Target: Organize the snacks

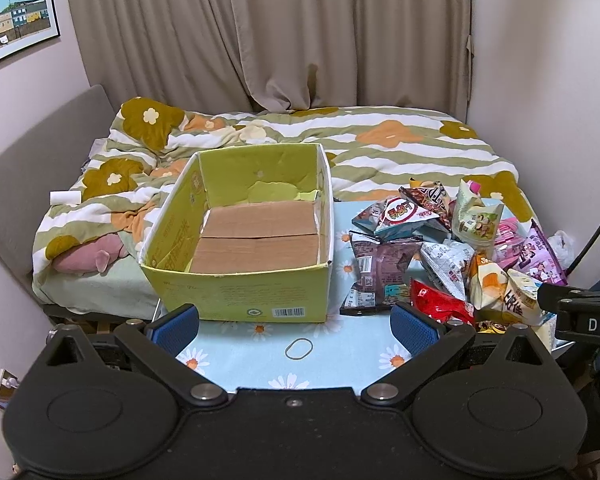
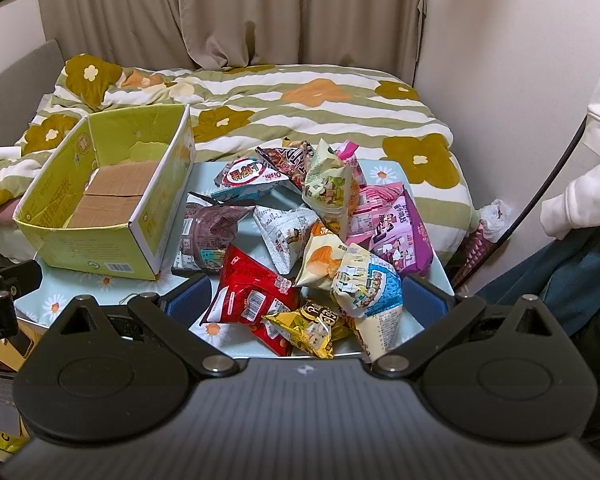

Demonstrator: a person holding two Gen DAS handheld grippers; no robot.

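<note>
While both grippers hang above the near edge of the small table (image 1: 236, 364), its daisy-print cloth carries one yellow-green cardboard box (image 1: 240, 232) on the left and one heap of snack packets (image 2: 312, 236) on the right. The left gripper (image 1: 296, 326) has its jaws spread wide, holding nothing, with a rubber band (image 1: 299, 348) lying on the cloth between its blue pads (image 1: 176, 326). The right gripper (image 2: 306, 300) is likewise spread wide and grips nothing; the near packets of the heap lie between its pads without a visible clasp.

The box is open at the top and holds no packet: only its two brown bottom flaps show inside. It stands just beside the heap, apart from it by a narrow strip of cloth.

In the heap about a dozen packets can be counted, though overlap hides some. There is one red packet (image 2: 252, 296) nearest, one gold packet (image 2: 304, 326) touching it on the right, one white-and-blue packet (image 2: 370, 292), one brown packet (image 2: 208, 236) nearest the box, one purple packet (image 2: 404, 236) on the right, one upright pale green pouch (image 2: 330, 188) at the middle, and one dark triangular packet (image 2: 288, 160) at the far side.

Beyond the table lies a bed with a flowered quilt (image 1: 380, 140).
</note>
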